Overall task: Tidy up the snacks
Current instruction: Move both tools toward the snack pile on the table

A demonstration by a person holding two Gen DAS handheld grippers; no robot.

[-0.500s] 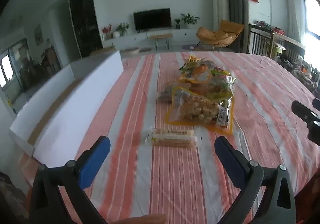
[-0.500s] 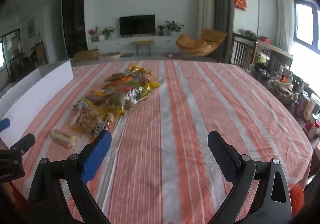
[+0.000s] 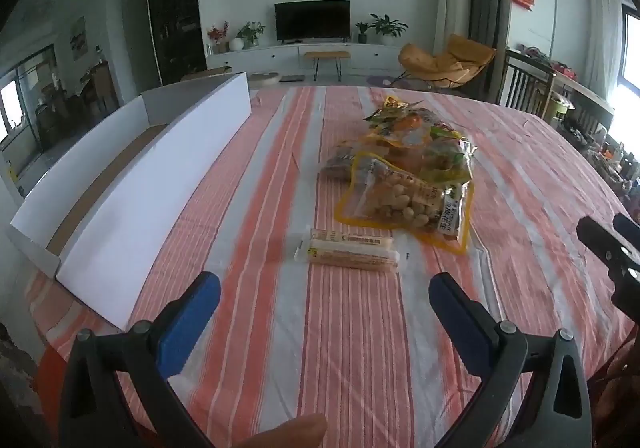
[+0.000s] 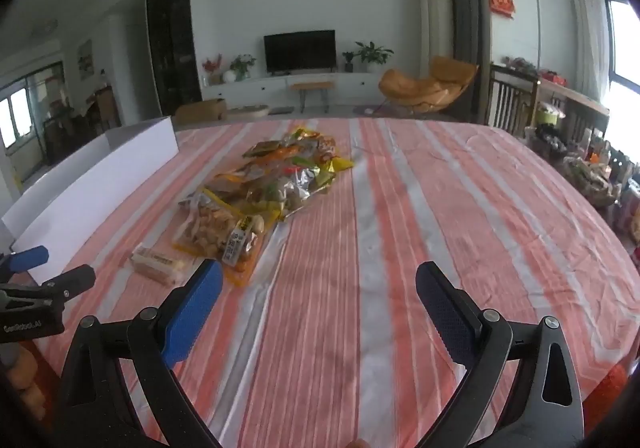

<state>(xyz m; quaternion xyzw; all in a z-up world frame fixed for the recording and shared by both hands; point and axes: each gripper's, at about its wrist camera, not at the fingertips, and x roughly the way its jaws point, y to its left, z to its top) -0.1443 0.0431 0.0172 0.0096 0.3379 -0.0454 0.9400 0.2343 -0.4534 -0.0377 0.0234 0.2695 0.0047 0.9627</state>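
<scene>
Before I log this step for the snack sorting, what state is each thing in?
Left hand-held gripper: open, empty, above the cloth.
Right hand-held gripper: open, empty.
White box: open-topped; inside mostly hidden.
Wafer pack: sealed, flat, apart from the pile.
Peanut bag: flat, at the pile's near end.
Snack pile: loose, overlapping on the tablecloth.

An orange-and-white striped tablecloth [image 3: 360, 328] fills the frame's centre. At the left edge stands a plain white box [image 3: 160, 184]; yellow-edged snack bags [image 3: 404, 176] lie centre-right, blue gripper pads [image 3: 188, 324] below.

Lower snack packets [image 3: 400, 152] lie hidden beneath upper ones.
</scene>
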